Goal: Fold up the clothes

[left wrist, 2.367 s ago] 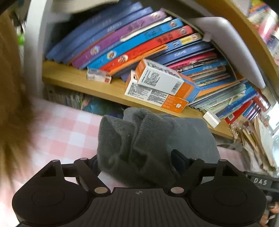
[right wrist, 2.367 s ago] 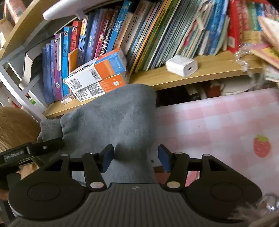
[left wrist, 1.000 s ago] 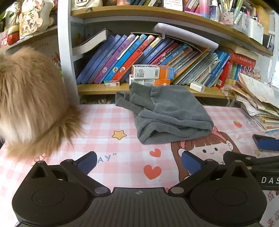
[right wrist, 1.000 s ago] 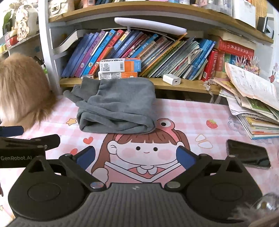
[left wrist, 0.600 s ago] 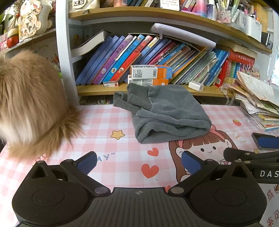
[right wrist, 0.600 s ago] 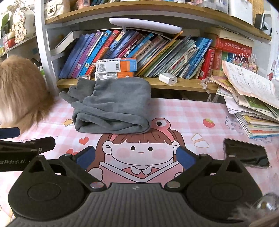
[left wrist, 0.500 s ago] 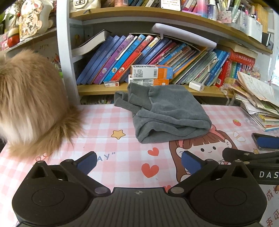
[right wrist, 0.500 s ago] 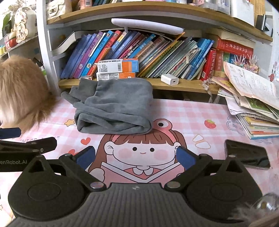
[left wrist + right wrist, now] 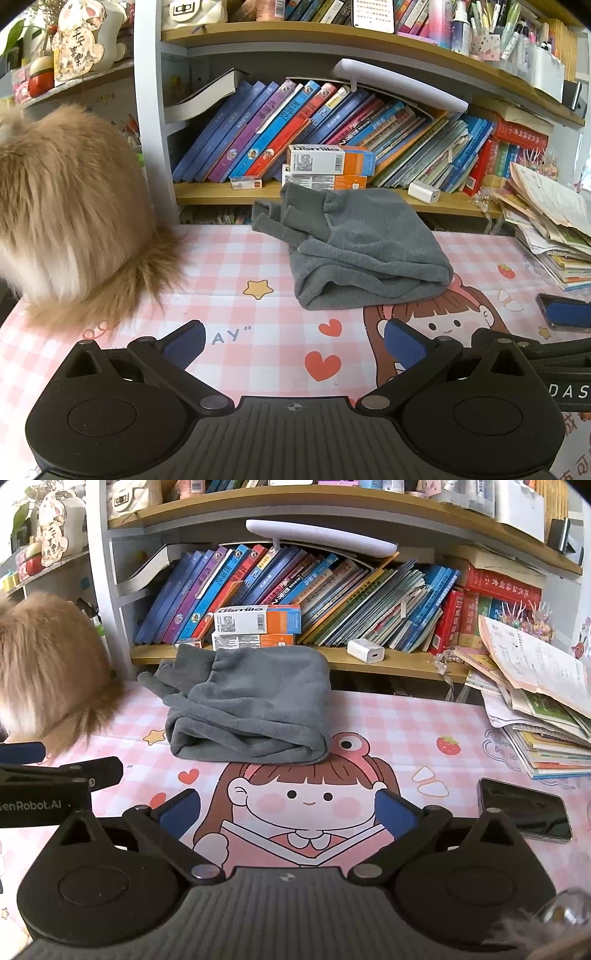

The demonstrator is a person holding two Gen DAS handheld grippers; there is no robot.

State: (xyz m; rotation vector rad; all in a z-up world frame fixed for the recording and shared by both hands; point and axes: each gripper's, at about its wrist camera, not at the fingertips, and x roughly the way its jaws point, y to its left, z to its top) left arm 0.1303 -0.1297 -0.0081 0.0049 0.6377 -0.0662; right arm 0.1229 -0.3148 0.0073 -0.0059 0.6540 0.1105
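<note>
The folded grey knit garment lies on the pink checked cartoon-print tablecloth, just in front of the wooden bookshelf. The fluffy tan animal sits to its left. A black smartphone and a stack of paper booklets lie to its right.

Pink checked table carrying a folded garment

A folded grey garment is lying at the table's far edge, a black phone is resting to the right, a stack of books and papers is sitting at the right edge, and a tan fluffy animal is sitting at the left.
</note>
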